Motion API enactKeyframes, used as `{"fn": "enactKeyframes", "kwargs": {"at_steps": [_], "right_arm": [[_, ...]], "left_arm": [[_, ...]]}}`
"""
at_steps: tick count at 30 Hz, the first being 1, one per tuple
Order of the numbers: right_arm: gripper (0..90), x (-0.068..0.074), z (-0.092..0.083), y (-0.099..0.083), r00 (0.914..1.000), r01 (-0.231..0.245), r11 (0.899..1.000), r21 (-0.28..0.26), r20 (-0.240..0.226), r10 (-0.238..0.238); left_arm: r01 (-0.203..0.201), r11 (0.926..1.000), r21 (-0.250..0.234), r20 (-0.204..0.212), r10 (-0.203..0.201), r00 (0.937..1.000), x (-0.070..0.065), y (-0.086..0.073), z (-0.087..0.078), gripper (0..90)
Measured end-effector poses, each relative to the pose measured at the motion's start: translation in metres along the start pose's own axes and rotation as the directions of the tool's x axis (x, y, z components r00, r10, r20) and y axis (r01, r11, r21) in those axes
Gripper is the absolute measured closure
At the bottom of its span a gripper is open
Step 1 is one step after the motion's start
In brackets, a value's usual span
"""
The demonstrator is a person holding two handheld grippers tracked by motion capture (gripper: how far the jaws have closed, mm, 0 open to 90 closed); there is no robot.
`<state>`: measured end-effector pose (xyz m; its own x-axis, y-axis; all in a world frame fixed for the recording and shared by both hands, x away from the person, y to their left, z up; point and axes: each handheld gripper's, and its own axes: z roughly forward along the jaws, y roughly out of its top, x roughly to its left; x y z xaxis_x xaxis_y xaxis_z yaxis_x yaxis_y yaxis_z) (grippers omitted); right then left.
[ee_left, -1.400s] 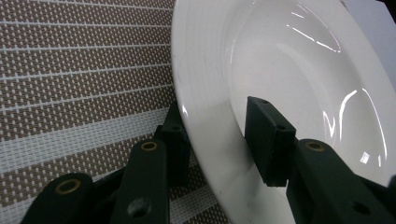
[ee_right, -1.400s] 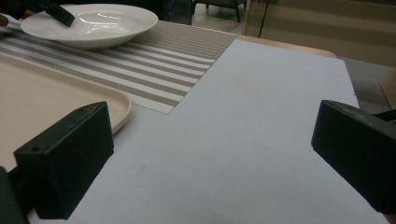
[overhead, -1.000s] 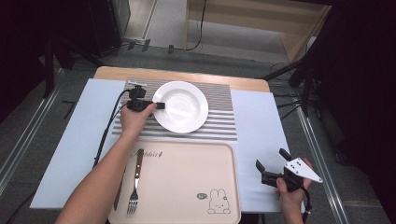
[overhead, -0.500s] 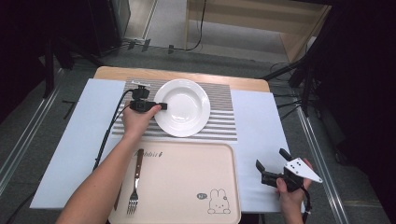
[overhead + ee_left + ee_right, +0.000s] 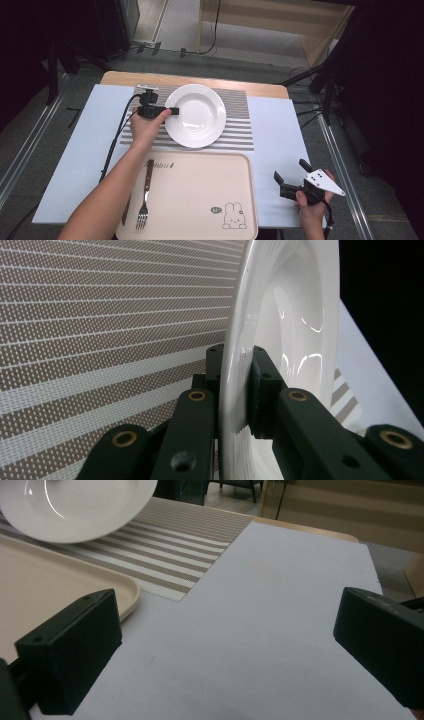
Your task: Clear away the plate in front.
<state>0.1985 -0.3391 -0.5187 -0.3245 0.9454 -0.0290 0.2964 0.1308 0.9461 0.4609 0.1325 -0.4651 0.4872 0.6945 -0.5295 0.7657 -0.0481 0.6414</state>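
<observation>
Between the jaws of the left gripper (image 5: pixel 172 111), just closed, the white plate (image 5: pixel 197 115) rim is clamped over the striped placemat (image 5: pixel 240 132); the right gripper (image 5: pixel 290 177) is held wide open, well apart, beside the beige tray (image 5: pixel 200 190).

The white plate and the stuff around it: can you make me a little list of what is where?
plate: on the striped mat
left tool: its jaws have just been closing, now pinching the plate's rim
right tool: open, holding nothing, over the pale sheet
tray: in front of the mat
fork: on the tray's left side
</observation>
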Motion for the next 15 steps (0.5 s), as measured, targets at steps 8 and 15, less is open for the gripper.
{"fn": "enactKeyframes", "kwargs": {"at_steps": [8, 15], "right_arm": [[0.0, 0.0, 0.0, 0.0, 1.0, 0.005, 1.0, -0.001, 0.0, -0.005], [0.0, 0.0, 0.0, 0.0, 1.0, 0.006, 1.0, 0.0, 0.001, -0.006]], "left_arm": [[-0.034, 0.9993, -0.015, 0.025, 0.034, 0.9991, -0.011, 0.001, -0.014, 80.7], [-0.054, 0.9981, -0.031, 0.044, 0.055, 0.9975, -0.017, -0.002, -0.023, 80.6]]}}
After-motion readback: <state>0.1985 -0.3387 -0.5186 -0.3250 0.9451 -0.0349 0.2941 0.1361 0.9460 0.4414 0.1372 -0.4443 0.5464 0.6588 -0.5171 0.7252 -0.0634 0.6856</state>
